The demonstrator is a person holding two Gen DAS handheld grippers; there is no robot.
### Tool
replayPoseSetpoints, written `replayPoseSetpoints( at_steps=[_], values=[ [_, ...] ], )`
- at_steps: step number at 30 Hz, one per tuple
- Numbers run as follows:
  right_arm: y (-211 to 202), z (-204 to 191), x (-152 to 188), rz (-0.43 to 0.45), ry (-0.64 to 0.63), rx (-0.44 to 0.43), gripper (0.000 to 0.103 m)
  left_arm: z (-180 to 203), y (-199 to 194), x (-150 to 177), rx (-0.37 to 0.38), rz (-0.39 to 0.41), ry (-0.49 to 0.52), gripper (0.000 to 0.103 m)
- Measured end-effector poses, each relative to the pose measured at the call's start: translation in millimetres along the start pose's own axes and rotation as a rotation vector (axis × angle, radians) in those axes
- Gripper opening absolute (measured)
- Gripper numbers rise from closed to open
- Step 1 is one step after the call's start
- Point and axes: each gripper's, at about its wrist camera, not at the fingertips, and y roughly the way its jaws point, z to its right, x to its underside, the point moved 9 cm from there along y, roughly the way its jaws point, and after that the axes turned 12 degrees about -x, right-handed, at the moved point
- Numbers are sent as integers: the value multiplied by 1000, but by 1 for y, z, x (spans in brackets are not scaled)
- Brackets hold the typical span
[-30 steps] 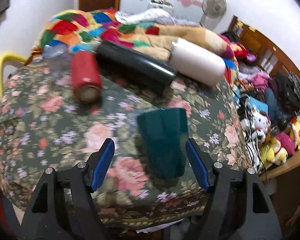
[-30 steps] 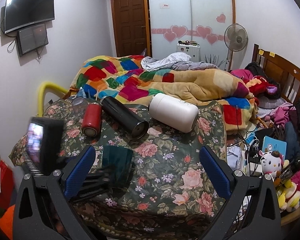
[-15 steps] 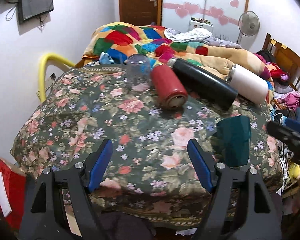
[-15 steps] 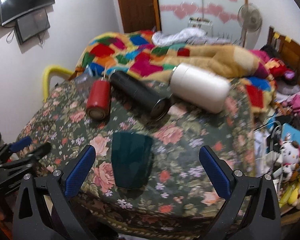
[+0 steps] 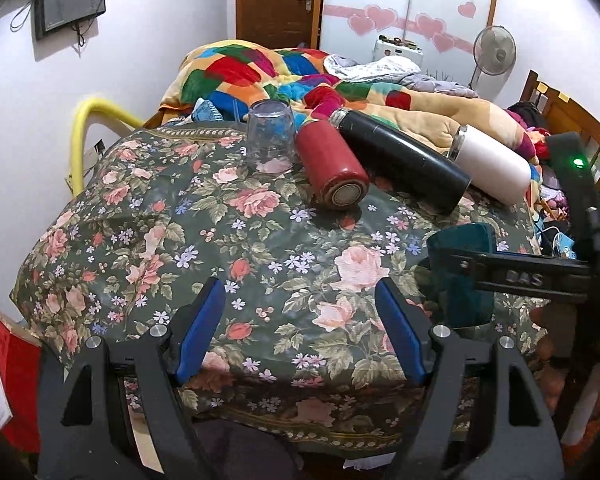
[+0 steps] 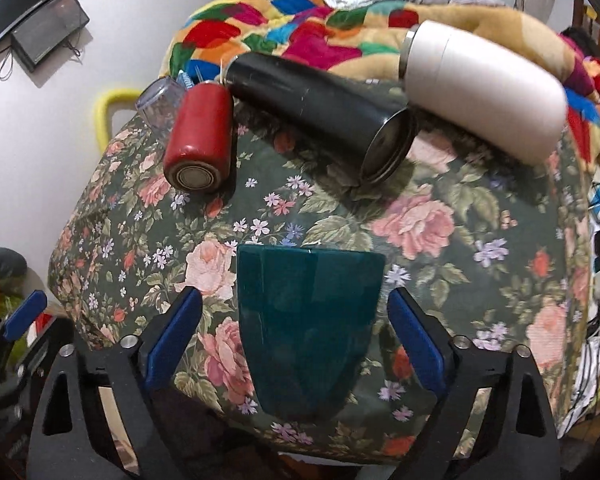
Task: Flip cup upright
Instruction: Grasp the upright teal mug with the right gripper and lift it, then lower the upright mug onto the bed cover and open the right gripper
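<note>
Floral tablecloth (image 5: 260, 240), dark green with pink roses, draped over a table at the foot of a bed; all positions below are given relative to this cloth.

Left of the cloth: a white wall carrying a wall-mounted screen (image 5: 70, 0), and a yellow curved rail (image 5: 96, 110) just off the cloth's far-left corner. The left gripper (image 5: 300, 320) hovers over the cloth's near-left part, blue-padded fingers spread wide, nothing between them.

Far edge of the cloth, left to right: an inverted clear glass (image 5: 270, 142); a red flask (image 5: 332, 168) lying on its side, base toward the camera, just beside the glass; a black flask (image 5: 400, 160) lying on its side, its neck meeting the red flask's far end; a white flask (image 5: 490, 164) lying on its side at the far-right corner.

Near edge of the cloth, right of centre: the teal cup (image 6: 306, 312), on the cloth with its wider end away from the camera. The right gripper (image 6: 294, 334) straddles it, fingers released, one pad (image 6: 172, 332) on either side and clear of the cup's walls.

Behind the cloth: a patchwork quilt (image 5: 260, 72) heaped on the bed, then a brown door (image 5: 278, 0), wardrobe panels with pink hearts (image 5: 412, 24), and a standing fan (image 5: 494, 50).
</note>
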Motion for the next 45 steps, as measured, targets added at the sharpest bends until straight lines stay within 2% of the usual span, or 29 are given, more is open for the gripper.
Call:
replayPoseSetpoints(
  at_steps=[3, 4, 10, 17, 22, 27, 37, 40, 45],
  values=[
    [4, 3, -2, -9, -3, 8, 74, 2, -2, -2, 10, 4, 0, 76],
    [5, 3, -2, -14, -9, 3, 74, 1, -2, -2, 9, 6, 0, 76],
    [0, -3, -1, -23, -55, 7, 74, -1, -3, -4, 13, 7, -14, 76],
    [-24, -21, -12, 46, -134, 21, 73, -2, -5, -7, 6, 13, -20, 76],
    [-20, -25, -23, 66, -153, 44, 73, -1, -9, -9, 4, 22, -18, 76],
    [-12, -28, -26, 55, -154, 38, 72, -1, -9, -11, 2, 23, -14, 76],
    [-10, -37, -14, 56, -250, 96, 73, -3, -2, -11, -4, 9, -26, 76],
    [-9, -37, -14, 54, -248, 96, 73, -4, -3, -10, -5, 6, -28, 76],
    [-3, -33, -8, -1, -199, 68, 76, -3, -7, -9, -7, 10, -25, 76]
  ],
)
